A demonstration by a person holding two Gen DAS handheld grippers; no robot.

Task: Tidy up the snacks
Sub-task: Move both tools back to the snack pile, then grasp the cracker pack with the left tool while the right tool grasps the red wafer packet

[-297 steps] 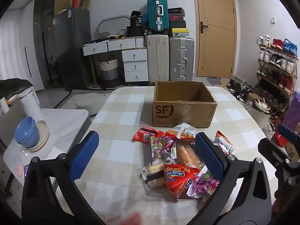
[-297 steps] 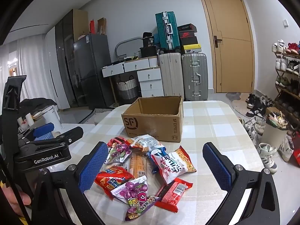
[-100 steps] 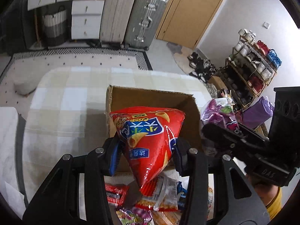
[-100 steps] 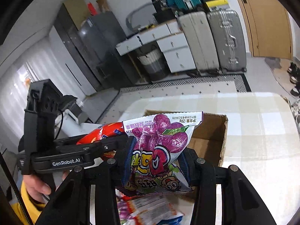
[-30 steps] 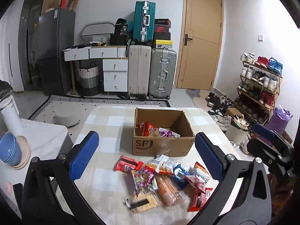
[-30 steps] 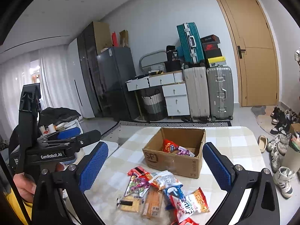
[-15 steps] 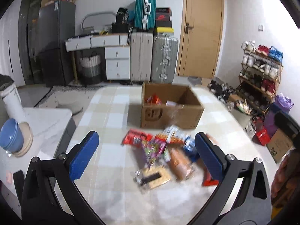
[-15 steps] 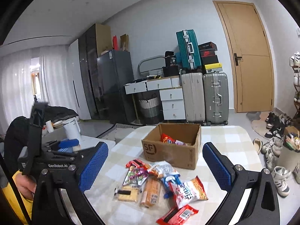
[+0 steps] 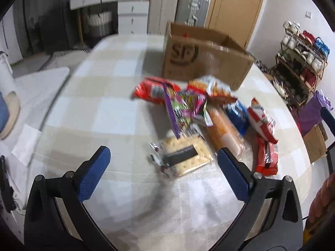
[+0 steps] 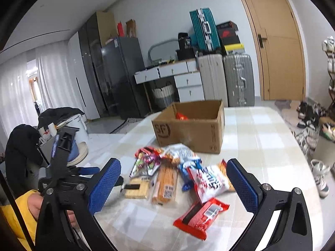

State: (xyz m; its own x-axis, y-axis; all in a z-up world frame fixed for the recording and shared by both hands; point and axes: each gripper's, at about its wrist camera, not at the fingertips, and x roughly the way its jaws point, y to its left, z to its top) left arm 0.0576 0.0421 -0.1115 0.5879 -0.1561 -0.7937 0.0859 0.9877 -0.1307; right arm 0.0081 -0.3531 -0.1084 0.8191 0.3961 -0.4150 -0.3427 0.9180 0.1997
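Note:
A pile of snack packs lies on the checked table in front of an open SF cardboard box [image 9: 206,60] [image 10: 188,129], which holds a red bag [image 10: 181,116]. Nearest my left gripper [image 9: 163,167] is a clear cracker pack [image 9: 184,156] [image 10: 136,187], just ahead of its open, empty fingers. Beside it lie an orange biscuit pack [image 9: 224,131] [image 10: 166,182], a purple candy bag [image 9: 184,106] and a red bar [image 9: 267,156] [image 10: 202,213]. My right gripper [image 10: 173,186] is open and empty, low over the red bar and a white-red bag [image 10: 211,181].
A white side table [image 9: 31,87] with blue bowls [image 10: 74,150] stands left of the table. A shoe rack [image 9: 301,62] stands to the right. Suitcases [image 10: 224,79], drawers and a door are behind. The left gripper's body [image 10: 62,167] shows in the right wrist view.
Both grippers have come down and forward toward the snack pile; the packs now look larger and closer. Both stay open and empty.

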